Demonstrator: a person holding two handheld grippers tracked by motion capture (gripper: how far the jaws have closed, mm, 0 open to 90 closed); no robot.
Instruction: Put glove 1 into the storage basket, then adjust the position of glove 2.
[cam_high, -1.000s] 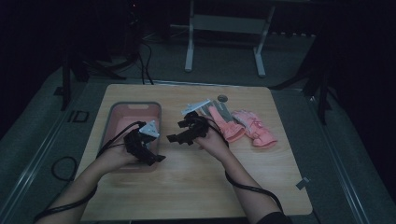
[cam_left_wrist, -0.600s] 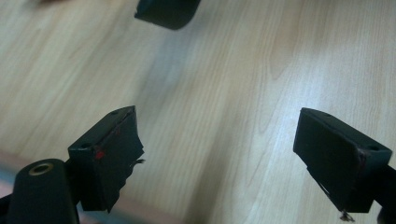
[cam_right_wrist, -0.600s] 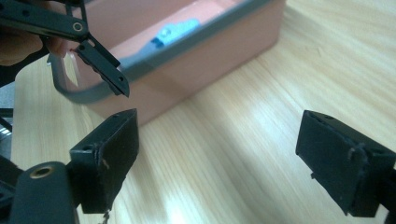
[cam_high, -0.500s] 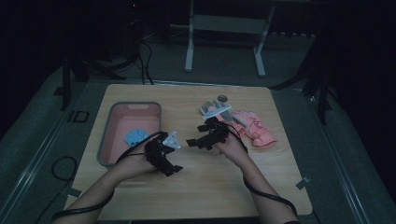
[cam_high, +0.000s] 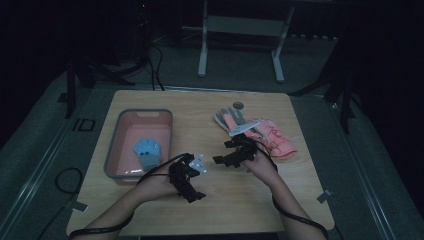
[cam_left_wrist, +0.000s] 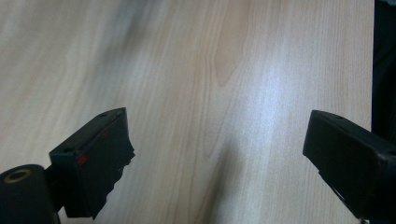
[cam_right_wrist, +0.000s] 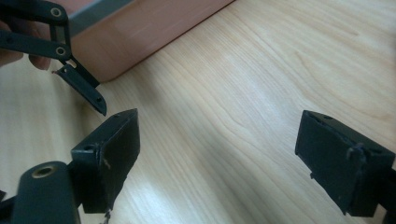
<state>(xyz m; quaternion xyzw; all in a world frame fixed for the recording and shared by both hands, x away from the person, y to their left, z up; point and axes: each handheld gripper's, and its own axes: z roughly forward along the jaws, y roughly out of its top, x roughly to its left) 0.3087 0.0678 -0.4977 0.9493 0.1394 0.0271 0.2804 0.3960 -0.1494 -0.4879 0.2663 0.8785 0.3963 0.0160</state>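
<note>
The left gripper (cam_high: 190, 185) has come back out of the pink tray (cam_high: 112, 150) to the bare table (cam_high: 240, 205) on the person's side. Its jaws, which have just been opening further, stand wide apart in the left gripper view with only wood grain between them. The blue glove (cam_high: 148, 151) now lies loose on the tray floor, off to that gripper's outer side and a little beyond it, well apart from the jaws. By my reading, one glove is delivered and this hand is free. The right gripper (cam_high: 221, 159) has also drawn away from the glove pile. Its jaws are likewise apart and empty, pointing across the table at the tray's near wall. The remaining gloves, a grey-and-pink glove (cam_high: 230, 120) and a pink glove (cam_high: 275, 142), lie just behind and beyond it, so I judge they come next. The blue glove rests flat, with its long axis running roughly away from the person. Its fingers seem to point to the far side and its grey cuff toward the left gripper, though the dim light blurs the detail.
</note>
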